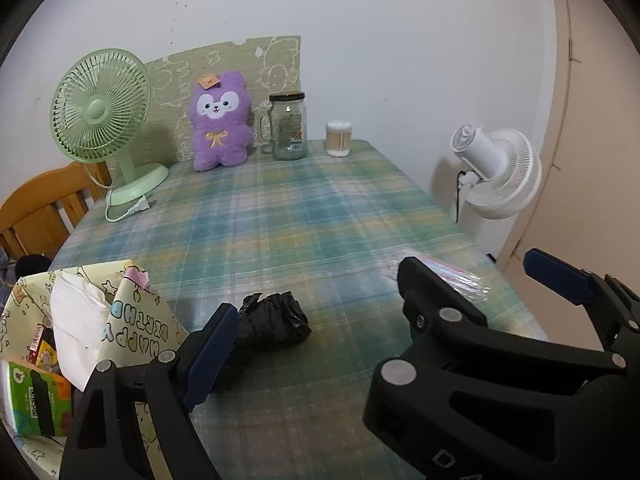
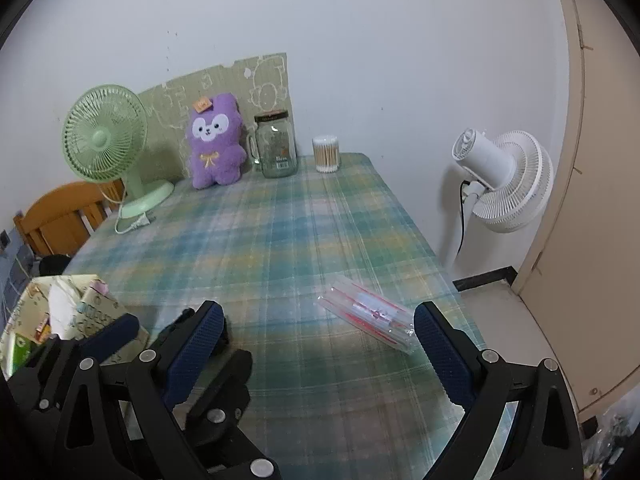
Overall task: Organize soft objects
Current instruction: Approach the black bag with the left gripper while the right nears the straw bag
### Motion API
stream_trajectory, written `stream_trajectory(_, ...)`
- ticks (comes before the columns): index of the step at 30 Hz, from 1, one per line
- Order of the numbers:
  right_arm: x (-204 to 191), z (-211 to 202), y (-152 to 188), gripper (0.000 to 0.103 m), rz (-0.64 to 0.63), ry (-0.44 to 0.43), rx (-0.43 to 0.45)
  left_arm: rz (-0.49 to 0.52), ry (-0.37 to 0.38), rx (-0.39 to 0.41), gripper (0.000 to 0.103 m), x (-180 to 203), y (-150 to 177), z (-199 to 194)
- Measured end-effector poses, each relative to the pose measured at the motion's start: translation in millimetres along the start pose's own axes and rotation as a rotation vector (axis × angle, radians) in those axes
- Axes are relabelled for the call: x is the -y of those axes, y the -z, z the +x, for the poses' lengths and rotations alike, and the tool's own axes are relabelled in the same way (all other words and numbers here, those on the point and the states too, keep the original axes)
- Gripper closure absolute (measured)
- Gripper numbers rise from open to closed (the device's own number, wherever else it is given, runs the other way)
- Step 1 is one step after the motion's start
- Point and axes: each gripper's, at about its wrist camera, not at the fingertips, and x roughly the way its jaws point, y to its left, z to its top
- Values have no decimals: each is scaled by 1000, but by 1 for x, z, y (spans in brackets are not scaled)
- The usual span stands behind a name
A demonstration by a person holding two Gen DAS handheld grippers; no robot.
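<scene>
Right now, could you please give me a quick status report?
Both grippers open, nothing held. Black crumpled bag lies on the tablecloth by the left gripper. Right gripper near clear packet.

A lived-in room of a home. A table [image 2: 304, 240] under a green and blue plaid cloth stands against a plain white wall, with a wooden chair [image 2: 60, 216] at its left side. Along the wall sit a mint green desk fan [image 1: 104, 120], a purple plush toy [image 1: 221, 120], a glass jar [image 1: 289, 126] and a tub of cotton swabs [image 1: 338, 138]. A white standing fan [image 2: 504, 180] is on the floor to the right, beside a beige door [image 2: 592, 200]. A paper bag [image 1: 132, 320] printed with birthday lettering holds household packets
</scene>
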Motion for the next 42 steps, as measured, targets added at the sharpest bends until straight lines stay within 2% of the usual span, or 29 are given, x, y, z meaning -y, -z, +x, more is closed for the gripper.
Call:
stream_trajectory(12,0,37,8,5,0,-7,-82,-3,-31,-70,21,-7,6,33)
stream_trajectory(14,-1,41,9,5,1,-9,-91,-5,-40,-73,25,-8,6,37)
stream_trajectory(23,-4,57,11,5,4,-17,-124,-11,-79,-74,27,-16,7,50)
stream_trajectory(28,-5,63,11,5,2,-24,-136,-23,-96,-92,41,-21,7,57)
stream_trajectory(31,-6,65,11,5,1,-28,-137,-25,-107,-94,59,-21,7,58)
stream_trajectory(35,-6,66,12,5,-9,-28,-140,-17,-124,-97,74,-21,9,59)
stream_trajectory(38,-5,65,12,5,-6,-40,-136,-21,-107,-98,80,-21,9,58)
stream_trajectory(42,-2,62,11,5,-3,-42,-127,-20,-73,-97,82,-16,9,55)
